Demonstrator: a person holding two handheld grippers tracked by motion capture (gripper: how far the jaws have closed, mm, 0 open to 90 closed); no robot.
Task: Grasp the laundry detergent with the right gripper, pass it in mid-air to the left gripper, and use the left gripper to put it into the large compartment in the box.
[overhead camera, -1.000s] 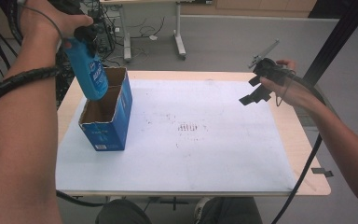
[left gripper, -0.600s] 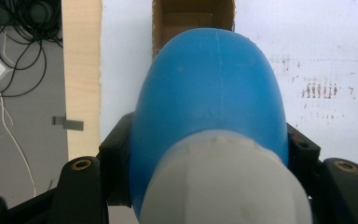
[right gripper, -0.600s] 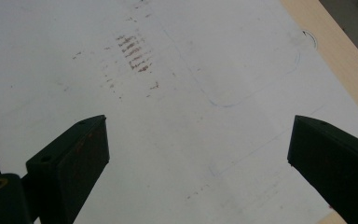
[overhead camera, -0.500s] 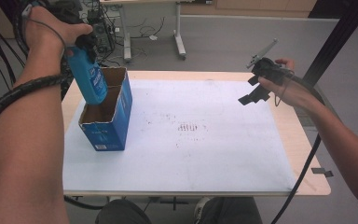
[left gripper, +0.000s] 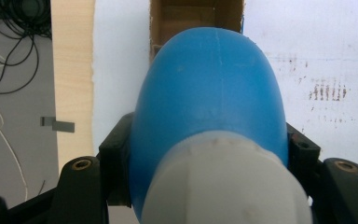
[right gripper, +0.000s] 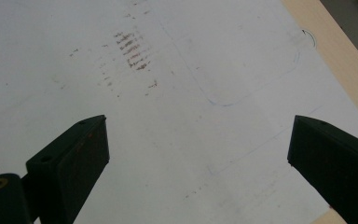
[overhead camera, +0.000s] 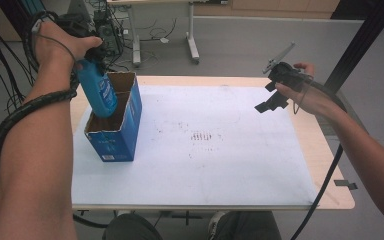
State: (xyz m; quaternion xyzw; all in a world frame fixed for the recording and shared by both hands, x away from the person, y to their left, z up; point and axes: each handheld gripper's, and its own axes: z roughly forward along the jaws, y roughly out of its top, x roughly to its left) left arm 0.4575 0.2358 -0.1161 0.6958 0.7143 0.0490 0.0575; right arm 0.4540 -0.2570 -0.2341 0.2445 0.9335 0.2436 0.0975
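This is looking like a lab or a technical workroom rather than a home. A plain wooden table (overhead camera: 330, 150) is standing on a grey floor (overhead camera: 240, 45), and a white sheet (overhead camera: 220, 150) marked with small dark smudges is covering most of its top. Bundles of black and white cables (overhead camera: 10, 30) are lying and hanging at the left side. Behind the table, the metal legs of another desk (overhead camera: 192, 40) are showing, with more cords trailing under it. Wooden cabinet fronts (overhead camera: 280, 7) are running along the far wall.
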